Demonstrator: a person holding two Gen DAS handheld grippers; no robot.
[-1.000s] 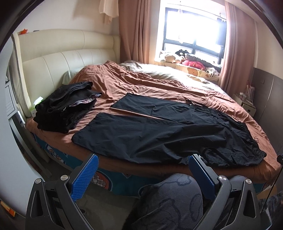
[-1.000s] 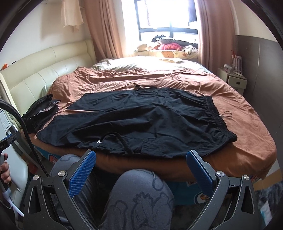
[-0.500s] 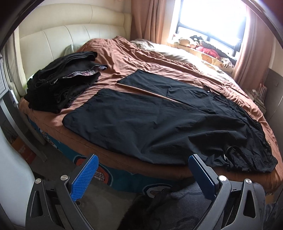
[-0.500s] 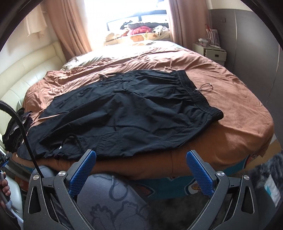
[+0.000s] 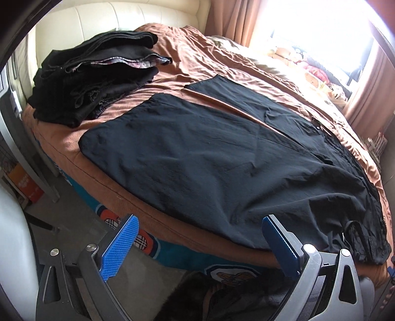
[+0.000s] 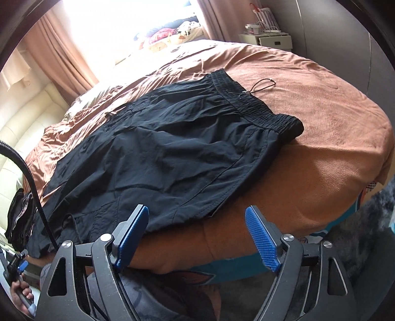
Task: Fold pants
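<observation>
— Both claws have dropped closer to the bed since a second ago, and the black pants now fill most of each view. What's over on the left?

— A stack of dark folded clothes (image 5: 93, 74) sits on the brown bedspread (image 5: 197, 49) near the cream headboard (image 5: 111, 14), apart from the pants (image 5: 209, 153). Those lie flat along the near edge of the bed, both legs pointing toward the stack with a thin strip of bedspread between them.

— And the left claw (image 5: 200, 244)?

— Its blue pads stand wide apart with nothing between them, low over the bed's edge; the right pad overlaps the pants' hem in the view, though contact can't be told.

— Further right?

— The right claw (image 6: 197, 237) hovers over the near edge by the hip of the pants (image 6: 160, 153). Its jaws are closing but not together, with only bedspread (image 6: 321, 98) showing between them. The elastic waistband (image 6: 256, 108) lies farthest right, its drawcord (image 6: 261, 85) looped on the bedspread.
</observation>
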